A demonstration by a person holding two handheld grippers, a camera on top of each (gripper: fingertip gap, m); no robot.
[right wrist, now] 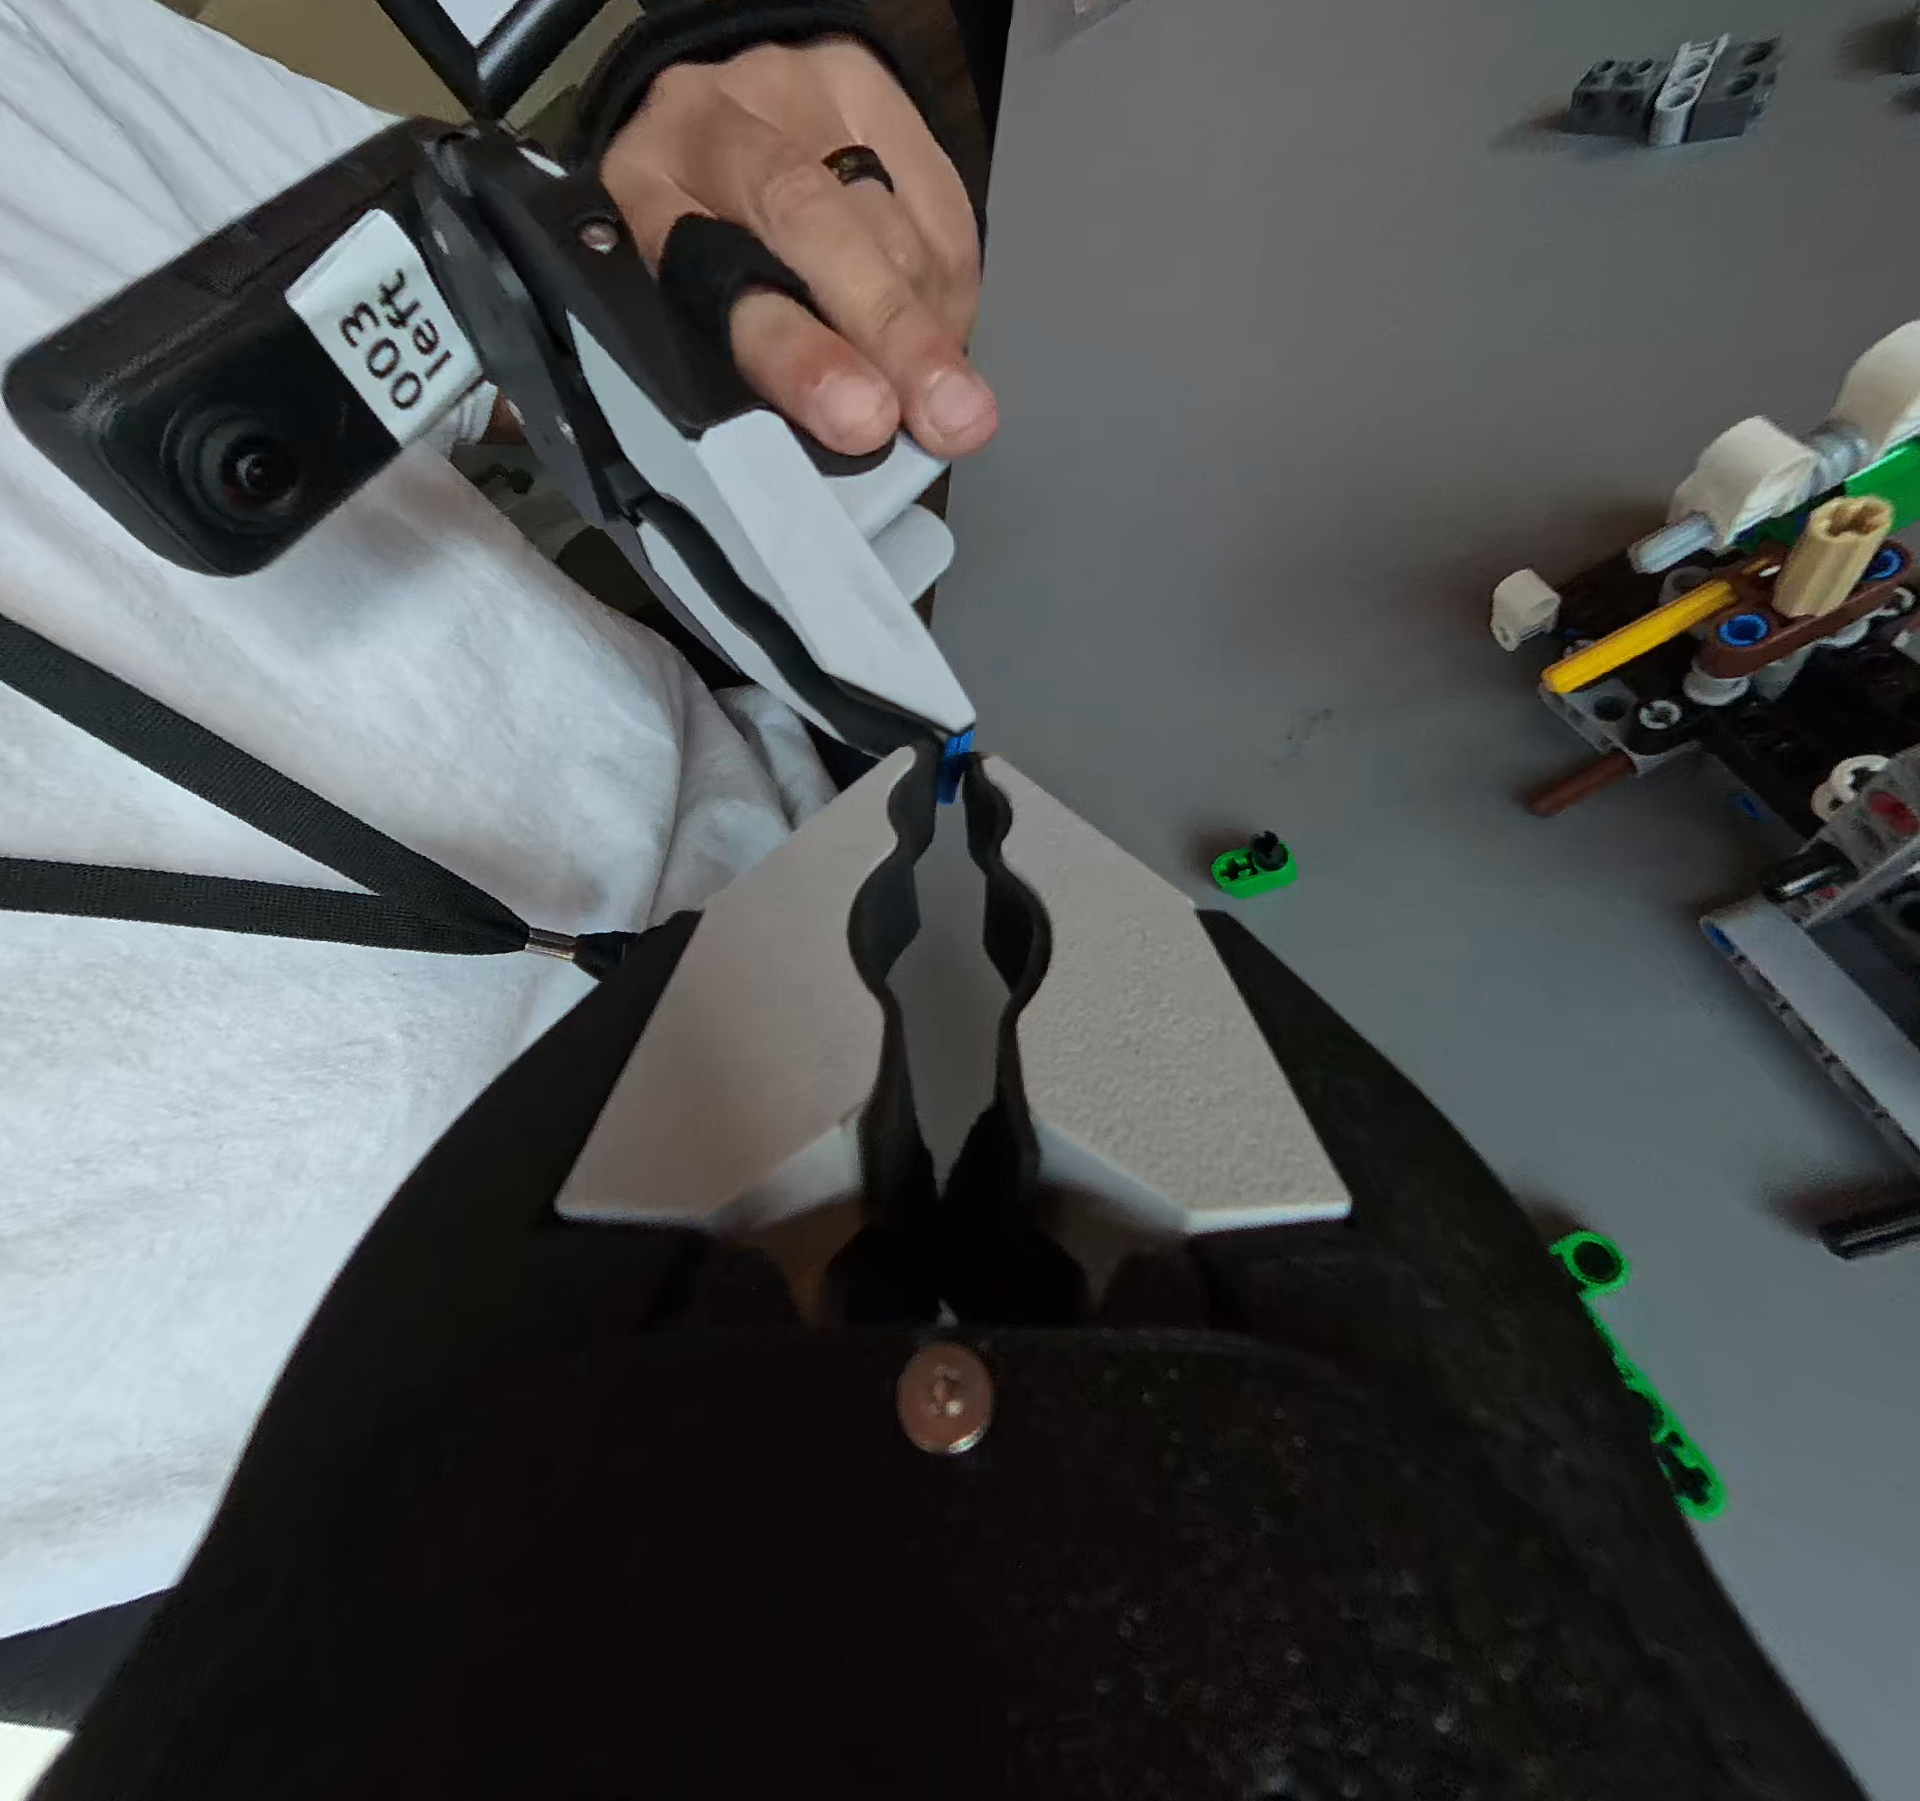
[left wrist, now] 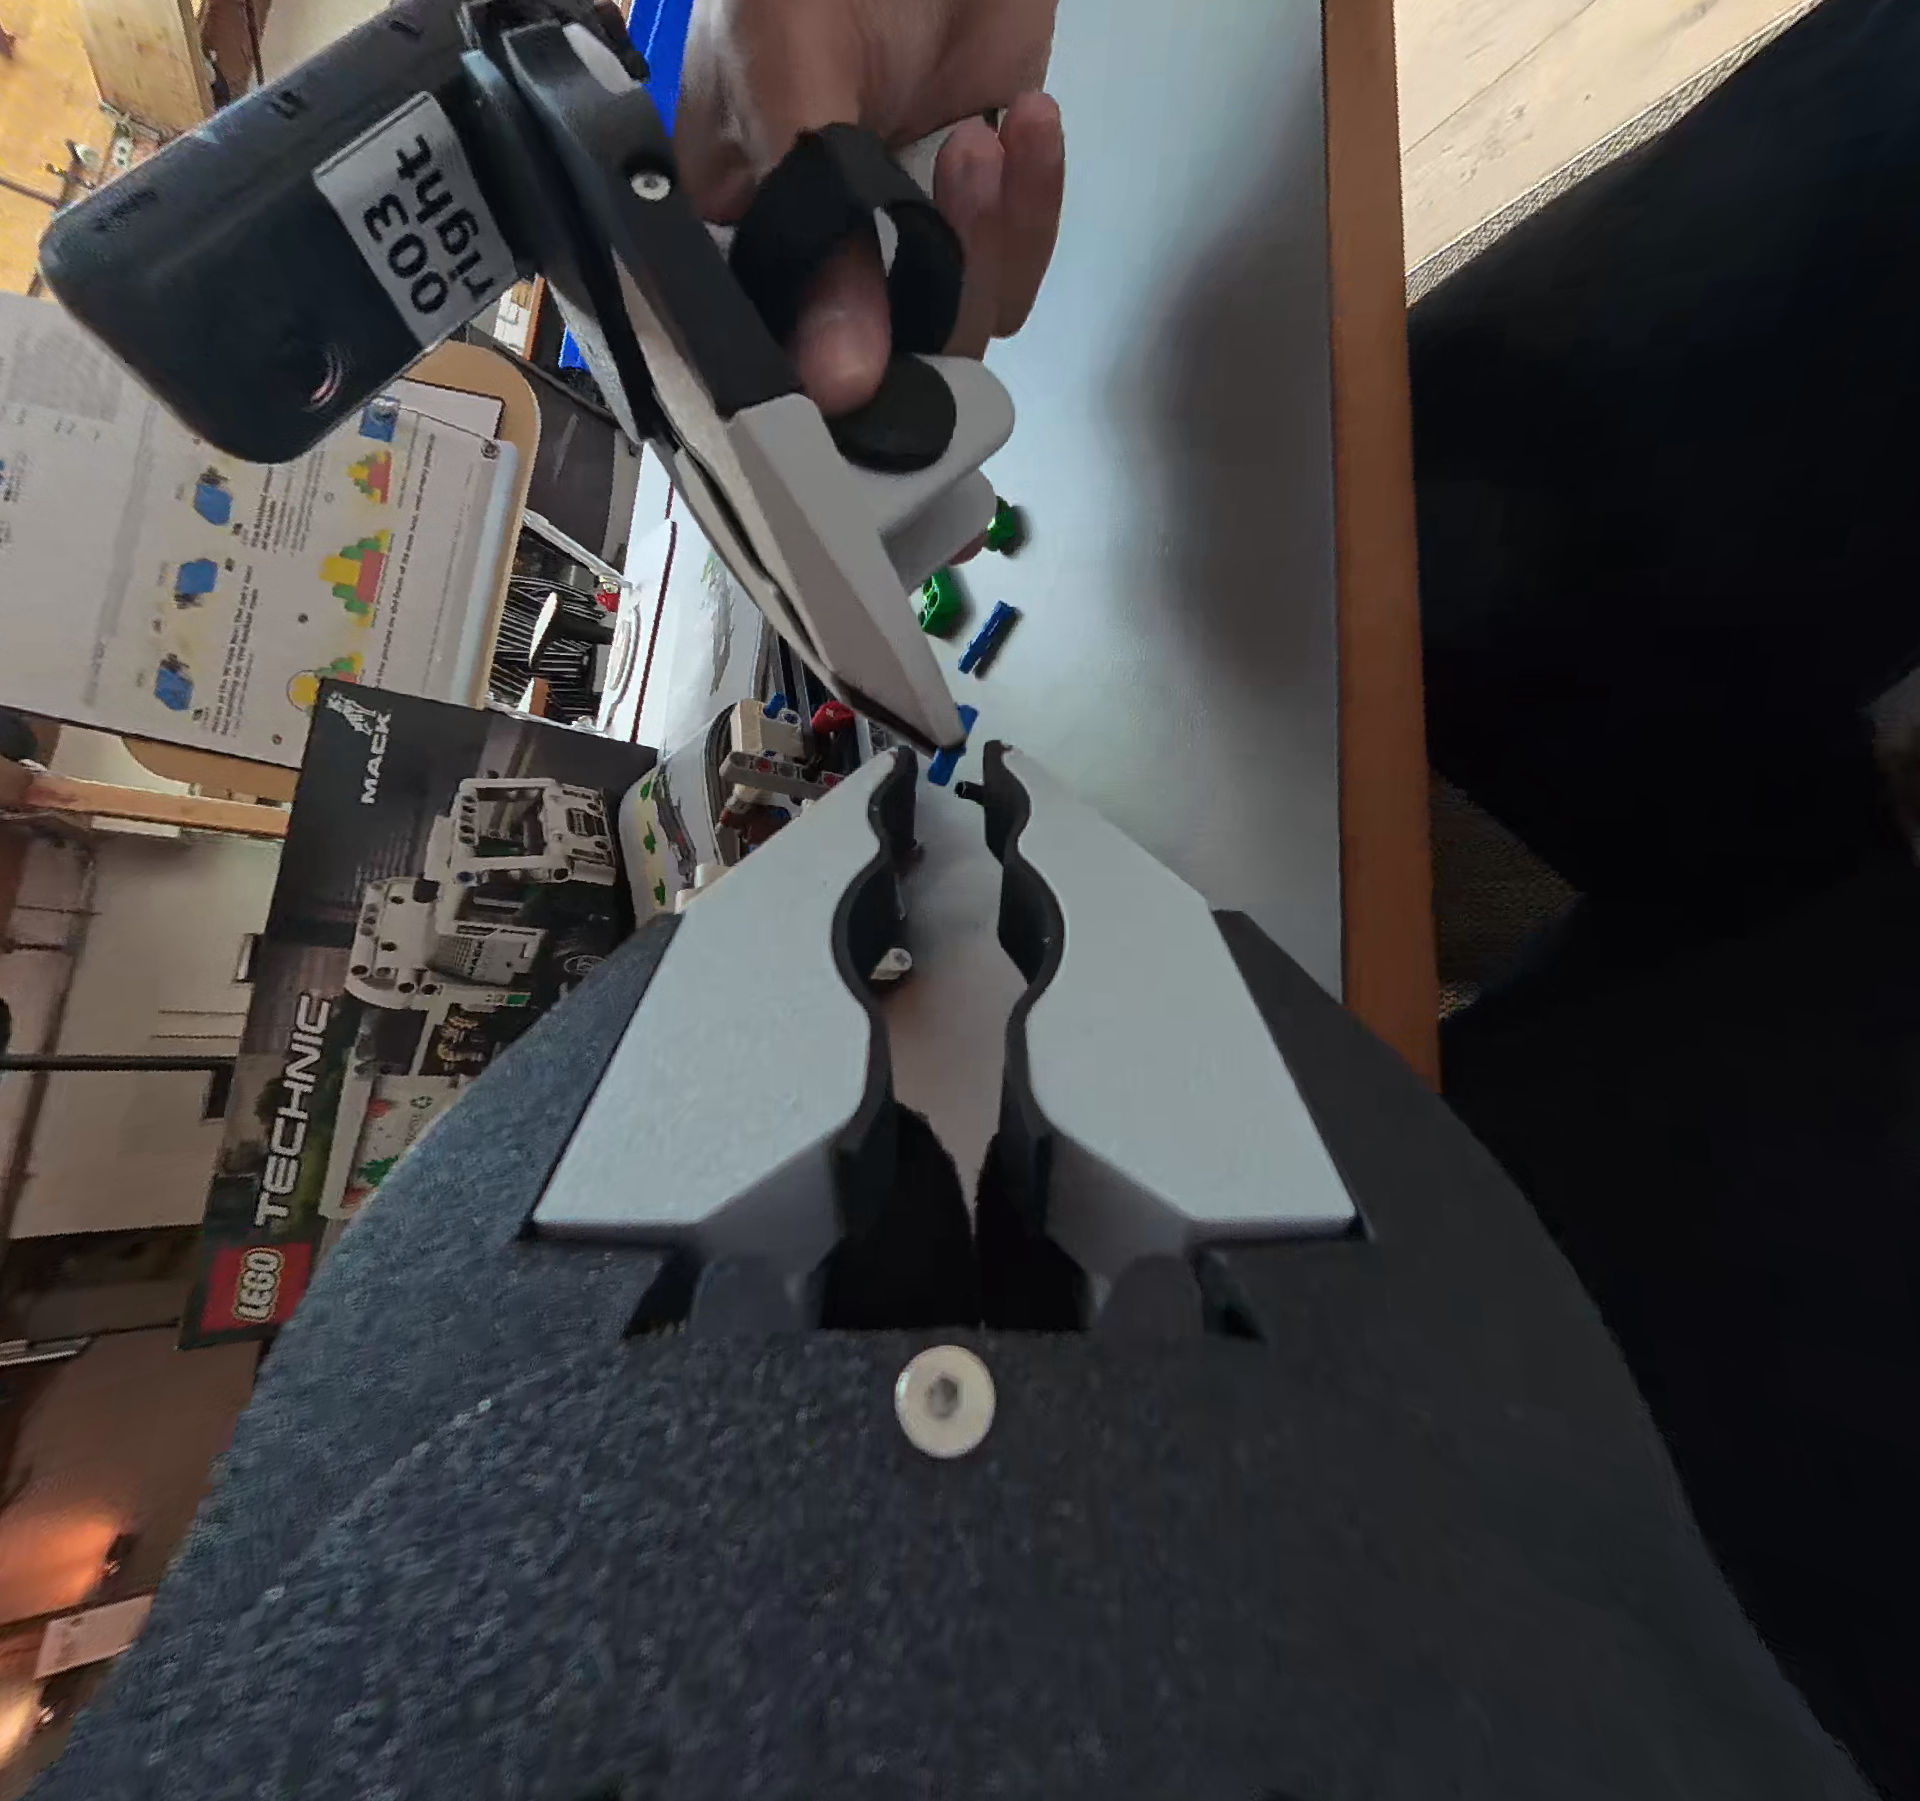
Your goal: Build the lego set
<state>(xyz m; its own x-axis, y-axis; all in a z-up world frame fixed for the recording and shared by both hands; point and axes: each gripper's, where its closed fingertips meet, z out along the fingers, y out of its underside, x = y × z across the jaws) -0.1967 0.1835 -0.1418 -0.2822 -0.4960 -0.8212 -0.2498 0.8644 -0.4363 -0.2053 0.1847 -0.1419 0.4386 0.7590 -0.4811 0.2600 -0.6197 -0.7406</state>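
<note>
A small blue pin (right wrist: pixel 949 777) sits between my right gripper's (right wrist: pixel 943 772) fingertips, which are shut on it. My left gripper (right wrist: pixel 951 725) comes in from the upper left and its tips touch the pin's top end. In the left wrist view my left gripper (left wrist: pixel 948 769) has its jaws a little apart, with the blue pin (left wrist: pixel 945 764) between the tips, close to the left finger. The right gripper (left wrist: pixel 938 739) reaches down to that pin. The part-built model (right wrist: pixel 1766 629) stands on the grey table (right wrist: pixel 1351 349) to the right.
Loose green pieces (left wrist: pixel 940 603), another blue pin (left wrist: pixel 987 637) and a green connector (right wrist: pixel 1254 863) lie on the table. A green beam (right wrist: pixel 1642 1377) and a grey block (right wrist: pixel 1673 94) lie farther off. The set's box (left wrist: pixel 416 972) stands at the left. The table's wooden edge (left wrist: pixel 1371 504) runs along the right. The tips of both grippers are at nearly the same place.
</note>
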